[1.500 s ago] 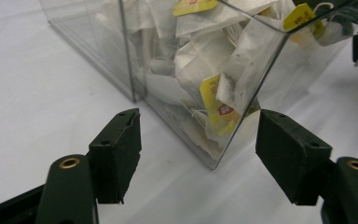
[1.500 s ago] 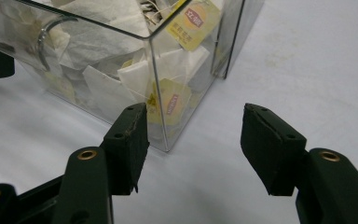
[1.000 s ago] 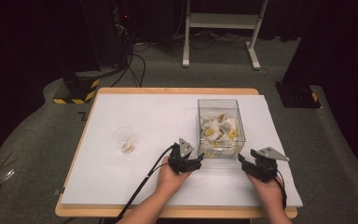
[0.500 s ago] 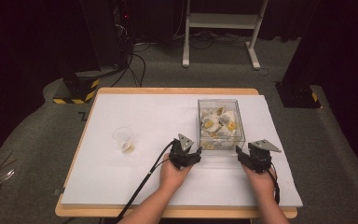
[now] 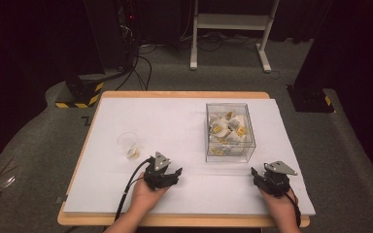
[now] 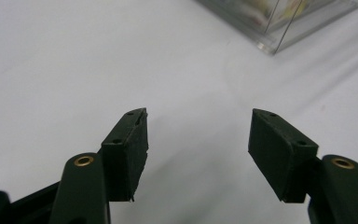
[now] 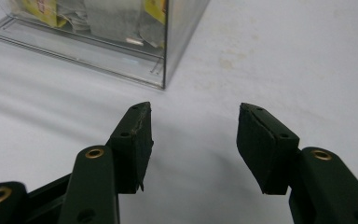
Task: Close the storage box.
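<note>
A clear plastic box holding several tea bags stands on the white table top, right of the middle. My left gripper rests low in front of the box and to its left. Its jaws are open and have just been closing a little, with bare table between them; a corner of the box shows ahead. My right gripper is near the front right. It too is open after closing slightly, with nothing between its jaws and the box ahead to the left.
A small clear cup with something yellowish at its bottom stands left of my left gripper. The wooden table edge runs along the front. Beyond the table stand a white frame and a black-and-yellow block on the floor.
My left gripper has slid left and toward the front edge, away from the box. My right gripper has drawn back from the box toward the front edge.
</note>
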A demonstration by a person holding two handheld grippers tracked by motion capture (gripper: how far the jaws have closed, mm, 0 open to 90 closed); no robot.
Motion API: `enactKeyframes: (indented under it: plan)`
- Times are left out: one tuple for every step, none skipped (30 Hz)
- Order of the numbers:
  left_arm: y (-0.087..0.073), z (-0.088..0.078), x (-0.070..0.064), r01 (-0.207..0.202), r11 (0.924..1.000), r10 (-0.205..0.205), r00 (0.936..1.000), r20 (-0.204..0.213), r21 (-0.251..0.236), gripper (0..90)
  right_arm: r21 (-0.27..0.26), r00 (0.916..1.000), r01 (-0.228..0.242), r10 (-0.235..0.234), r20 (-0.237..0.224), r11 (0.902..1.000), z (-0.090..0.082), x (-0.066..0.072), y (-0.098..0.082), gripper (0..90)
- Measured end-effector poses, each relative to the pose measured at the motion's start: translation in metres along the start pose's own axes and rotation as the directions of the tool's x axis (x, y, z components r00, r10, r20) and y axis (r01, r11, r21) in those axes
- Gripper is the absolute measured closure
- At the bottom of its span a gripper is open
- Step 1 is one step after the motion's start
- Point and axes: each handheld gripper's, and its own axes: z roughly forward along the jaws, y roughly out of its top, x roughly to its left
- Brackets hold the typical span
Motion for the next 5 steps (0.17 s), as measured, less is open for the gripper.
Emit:
enactKeyframes:
  plan:
    - [-0.0013, -0.0026, 0.0034, -0.009, 0.9998, 0.009, 1.0000, -0.001, 0.015, 37.6, -0.011, 0.9999, -0.010, 0.010, -0.004, 0.9999, -0.0010, -0.0015, -0.0005, 45.3]
    - [-0.0039, -0.0047, 0.0063, -0.009, 0.9996, 0.009, 1.0000, -0.002, 0.028, 36.9, -0.015, 0.9999, -0.014, 0.014, -0.004, 0.9998, -0.0014, -0.0018, -0.0007, 45.3]
    - [-0.0063, -0.0049, 0.0081, -0.006, 0.9997, 0.006, 1.0000, -0.005, 0.023, 36.3, -0.014, 0.9999, -0.015, 0.015, -0.002, 0.9998, -0.0010, -0.0018, -0.0009, 45.2]
    - [-0.0078, -0.0055, 0.0093, -0.004, 0.9994, 0.004, 1.0000, -0.005, 0.036, 35.8, -0.010, 0.9999, -0.012, 0.012, 0.000, 0.9999, -0.0005, -0.0017, -0.0008, 45.1]
    - [-0.0080, -0.0058, 0.0085, 0.001, 0.9997, -0.001, 1.0000, -0.003, 0.024, 35.4, -0.008, 0.9999, -0.012, 0.012, 0.001, 0.9999, -0.0003, -0.0012, -0.0009, 44.9]
